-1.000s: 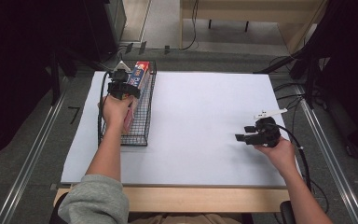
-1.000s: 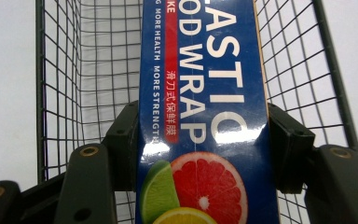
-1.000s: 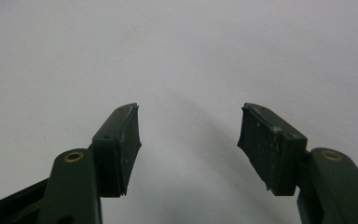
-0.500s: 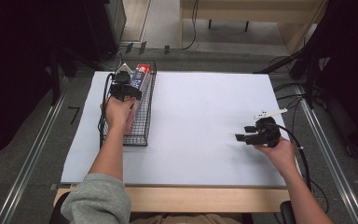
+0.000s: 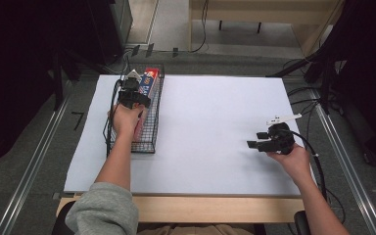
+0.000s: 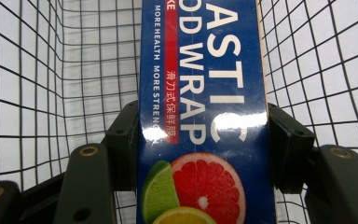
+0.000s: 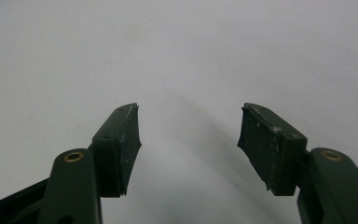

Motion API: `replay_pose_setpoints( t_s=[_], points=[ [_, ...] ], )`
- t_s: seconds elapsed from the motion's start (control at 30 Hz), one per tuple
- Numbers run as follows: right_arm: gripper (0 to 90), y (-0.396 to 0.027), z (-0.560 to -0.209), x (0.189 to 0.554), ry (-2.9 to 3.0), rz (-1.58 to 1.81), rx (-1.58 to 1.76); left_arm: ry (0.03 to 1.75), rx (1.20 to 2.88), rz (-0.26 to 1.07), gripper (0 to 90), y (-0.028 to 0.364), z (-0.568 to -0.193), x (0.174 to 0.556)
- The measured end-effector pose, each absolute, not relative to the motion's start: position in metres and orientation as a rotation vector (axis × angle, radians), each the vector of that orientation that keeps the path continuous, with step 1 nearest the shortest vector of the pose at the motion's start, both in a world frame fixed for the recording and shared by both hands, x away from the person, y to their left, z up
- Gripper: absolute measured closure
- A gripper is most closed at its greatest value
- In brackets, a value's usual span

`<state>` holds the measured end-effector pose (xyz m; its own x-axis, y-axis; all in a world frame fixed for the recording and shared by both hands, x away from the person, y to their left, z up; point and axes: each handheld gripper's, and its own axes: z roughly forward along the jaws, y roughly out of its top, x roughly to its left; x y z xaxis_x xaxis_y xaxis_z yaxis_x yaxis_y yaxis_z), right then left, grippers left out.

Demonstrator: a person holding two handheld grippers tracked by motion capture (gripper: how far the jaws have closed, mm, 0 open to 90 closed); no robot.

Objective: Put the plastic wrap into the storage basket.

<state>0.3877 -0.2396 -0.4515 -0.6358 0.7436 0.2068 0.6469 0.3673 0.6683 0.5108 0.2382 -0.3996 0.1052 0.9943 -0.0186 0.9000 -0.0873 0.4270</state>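
1. Firmly, the left claw pinches a plastic wrap box by its long sides, inside the wire basket that walls it in all around.
2. Well off to the side, the right claw gapes wide over bare desk, holding nothing.
3. Risk: lifted askew, the box could catch the mesh and drag the basket, or slip on its glossy sides.
4. Hidden: the box's near end, cut off, and how it sits on the basket floor.
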Motion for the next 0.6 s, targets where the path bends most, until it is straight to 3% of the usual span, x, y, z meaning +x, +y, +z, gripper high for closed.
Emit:
replay_pose_setpoints(
  t_s=[0.6],
  points=[
    [39.2,-0.2396,-0.4515,0.3877,2.487,1.123,1.272,1.879,2.077,0.364,40.2,0.2378,-0.4085,0.5097]
  ],
)
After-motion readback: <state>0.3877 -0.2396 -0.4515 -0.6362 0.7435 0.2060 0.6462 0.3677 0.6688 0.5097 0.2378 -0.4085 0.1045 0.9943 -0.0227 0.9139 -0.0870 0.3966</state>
